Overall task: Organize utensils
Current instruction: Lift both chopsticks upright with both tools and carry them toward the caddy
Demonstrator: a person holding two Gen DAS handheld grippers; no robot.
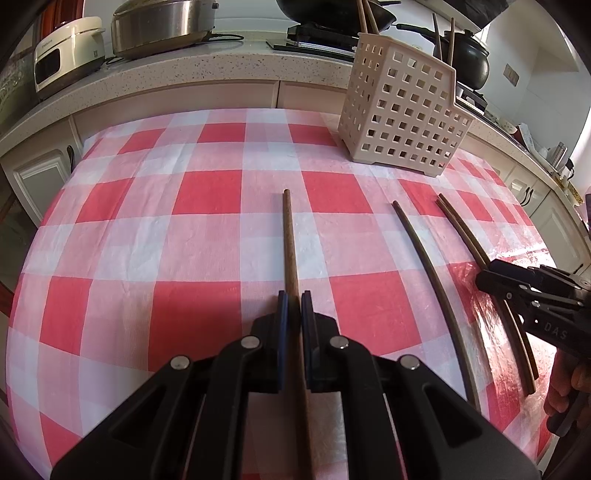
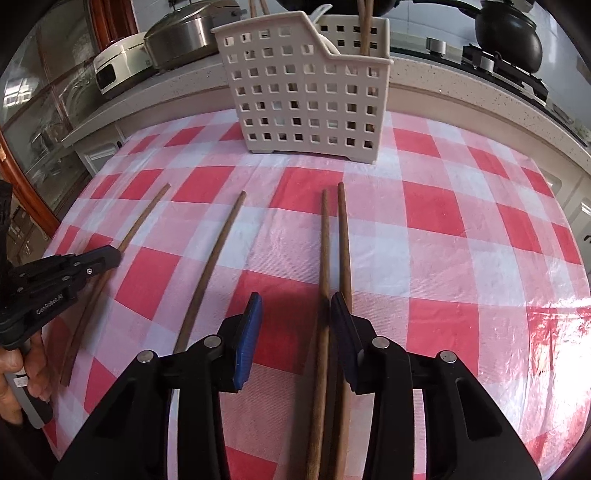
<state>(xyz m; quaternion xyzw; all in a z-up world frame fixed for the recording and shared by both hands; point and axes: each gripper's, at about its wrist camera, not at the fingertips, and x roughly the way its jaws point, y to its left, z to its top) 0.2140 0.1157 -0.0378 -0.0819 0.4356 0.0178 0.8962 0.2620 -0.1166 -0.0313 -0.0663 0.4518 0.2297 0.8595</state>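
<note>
Several brown chopsticks lie on the red-and-white checked tablecloth. My left gripper is shut on the leftmost chopstick, which also shows in the right wrist view. A single chopstick lies beside it. My right gripper is open over a pair of chopsticks; one lies between its fingers, the other passes under the right finger. That gripper also shows in the left wrist view. A beige perforated utensil holder stands at the table's back with chopsticks in it.
A speckled counter runs behind the table with a steel pan, a white cooker and a black pot on a stove. Cabinet doors stand below it.
</note>
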